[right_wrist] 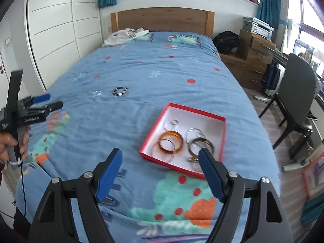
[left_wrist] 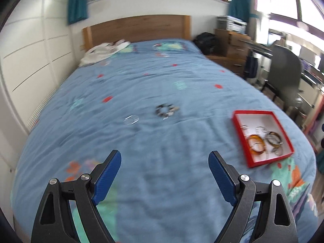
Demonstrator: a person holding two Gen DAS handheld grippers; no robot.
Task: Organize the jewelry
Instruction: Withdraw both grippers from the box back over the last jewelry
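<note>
On blue bedspread [right_wrist: 141, 70], red box [right_wrist: 220, 139] near foot of bed already holds several pieces: amber bangle [right_wrist: 171, 141], brown bangle [right_wrist: 202, 144], clear and silver rings. Still loose, well apart from box toward mid-bed: beaded bracelet [left_wrist: 167, 110] and clear bracelet [left_wrist: 131, 119] just beside it. Left claw [left_wrist: 164, 163] spread, empty, facing loose pair. Right claw [right_wrist: 160, 160] spread, empty, over near edge by box. Judgement: mostly done; two pieces left.

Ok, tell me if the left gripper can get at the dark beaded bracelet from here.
Probably yes: the left gripper is open and empty, the beaded bracelet lies straight ahead on bare bedspread, with only the clear bangle beside it, apart.
</note>
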